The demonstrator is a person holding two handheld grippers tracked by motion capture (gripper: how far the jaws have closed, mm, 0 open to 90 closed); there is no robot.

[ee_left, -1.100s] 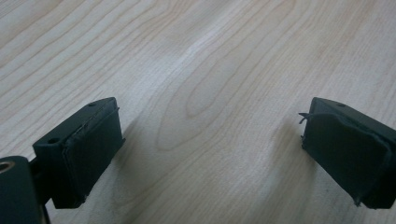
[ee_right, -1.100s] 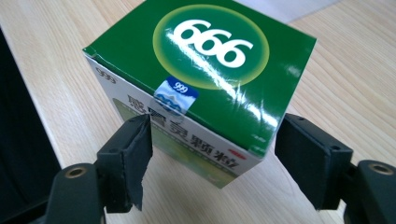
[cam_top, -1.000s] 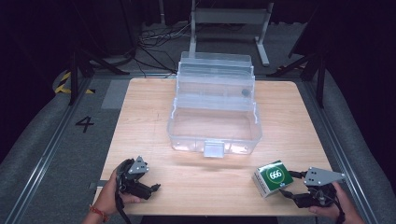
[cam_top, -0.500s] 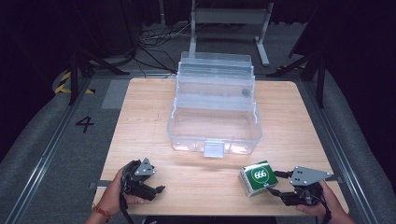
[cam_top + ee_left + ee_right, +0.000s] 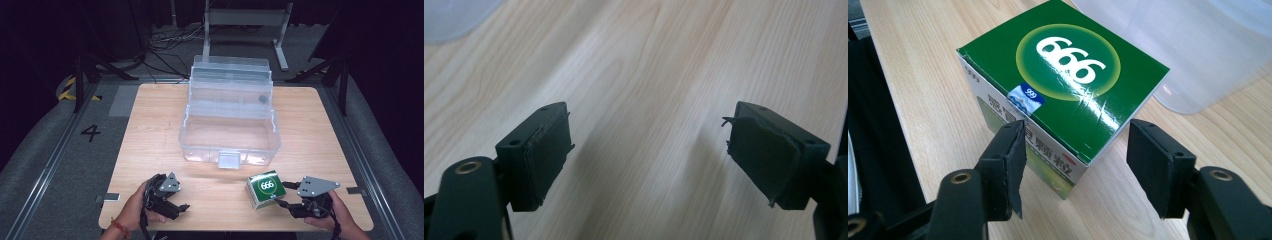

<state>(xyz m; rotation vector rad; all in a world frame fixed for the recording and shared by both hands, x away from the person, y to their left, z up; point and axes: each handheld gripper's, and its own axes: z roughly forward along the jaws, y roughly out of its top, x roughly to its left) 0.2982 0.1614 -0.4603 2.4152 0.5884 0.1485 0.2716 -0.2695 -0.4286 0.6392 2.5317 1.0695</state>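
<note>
Nearest to us, at the front edge of the wooden table (image 5: 150, 120), our left gripper (image 5: 181, 207) sits low over bare wood, well to the left of the green box (image 5: 265, 189). In the left gripper view its jaws stand apart with only table grain between them; they have just been narrowing a little, and nothing is caught.

Over on the other side, our right gripper (image 5: 281, 202) is nosed up to the green box, right at its near corner. In the right gripper view (image 5: 1075, 172) the box's corner pokes in between the two black jaws; the left pad looks to be against the white side panel, the right pad stands off the box with wood showing between. The jaws have just been drawing in, yet they are not clamped. The box rests flat on the table, its "666" face up.

Just beyond the green box sits the clear plastic case (image 5: 230, 137), lid thrown back, its front latch facing us.
</note>
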